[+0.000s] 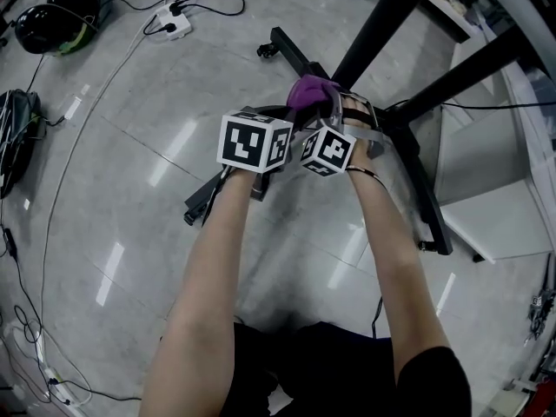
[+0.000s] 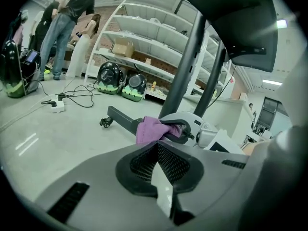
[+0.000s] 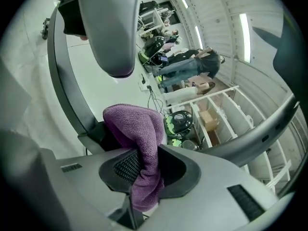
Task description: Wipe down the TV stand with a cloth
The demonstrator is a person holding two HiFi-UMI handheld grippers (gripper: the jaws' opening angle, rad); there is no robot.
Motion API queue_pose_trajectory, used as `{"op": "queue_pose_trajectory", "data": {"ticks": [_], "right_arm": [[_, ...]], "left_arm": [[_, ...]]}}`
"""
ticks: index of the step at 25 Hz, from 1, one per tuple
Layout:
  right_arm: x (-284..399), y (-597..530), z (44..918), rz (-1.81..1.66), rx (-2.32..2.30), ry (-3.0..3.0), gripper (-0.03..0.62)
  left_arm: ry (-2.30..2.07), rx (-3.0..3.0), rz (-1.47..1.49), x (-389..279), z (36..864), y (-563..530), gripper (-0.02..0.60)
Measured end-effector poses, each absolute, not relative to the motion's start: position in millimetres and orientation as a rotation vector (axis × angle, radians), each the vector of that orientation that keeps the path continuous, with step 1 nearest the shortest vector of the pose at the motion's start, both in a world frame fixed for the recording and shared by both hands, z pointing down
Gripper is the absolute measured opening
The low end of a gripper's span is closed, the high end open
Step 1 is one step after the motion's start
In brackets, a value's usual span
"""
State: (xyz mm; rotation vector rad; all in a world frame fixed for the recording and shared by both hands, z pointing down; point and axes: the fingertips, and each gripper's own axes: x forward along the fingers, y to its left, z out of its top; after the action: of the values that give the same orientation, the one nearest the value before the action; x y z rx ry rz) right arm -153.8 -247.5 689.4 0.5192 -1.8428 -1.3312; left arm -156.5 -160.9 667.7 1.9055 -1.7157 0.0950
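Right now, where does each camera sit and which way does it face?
Head view: on the person's head, facing steeply down at the floor and stand; both forearms, left tongs and right tongs show.
Left gripper view: on the left tongs, shut and empty, facing low across the floor toward the right tongs and shelves.
Right gripper view: on the right tongs, shut on the cloth, facing the stand, picture rolled sideways.
Shared: all three show cloth and stand.
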Motion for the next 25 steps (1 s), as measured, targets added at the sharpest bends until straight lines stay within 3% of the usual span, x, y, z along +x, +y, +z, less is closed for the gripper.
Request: {"op": "queue_pose_trajectory", "data": {"ticks": [16,25], "right_arm": [[-128.6,-229.7,675.8,-1.212,0.613,-2.018,0.104],[-96.8,-221.4,620.6,-1.211,0.764,-2.119,0.104]], "left_arm": [[-1.731,1.914,0.045,-155.3,657.0,-152.4,0.006],[-1.78,1.874,-0.04,-161.0,639.7,-153.5,0.006]]}}
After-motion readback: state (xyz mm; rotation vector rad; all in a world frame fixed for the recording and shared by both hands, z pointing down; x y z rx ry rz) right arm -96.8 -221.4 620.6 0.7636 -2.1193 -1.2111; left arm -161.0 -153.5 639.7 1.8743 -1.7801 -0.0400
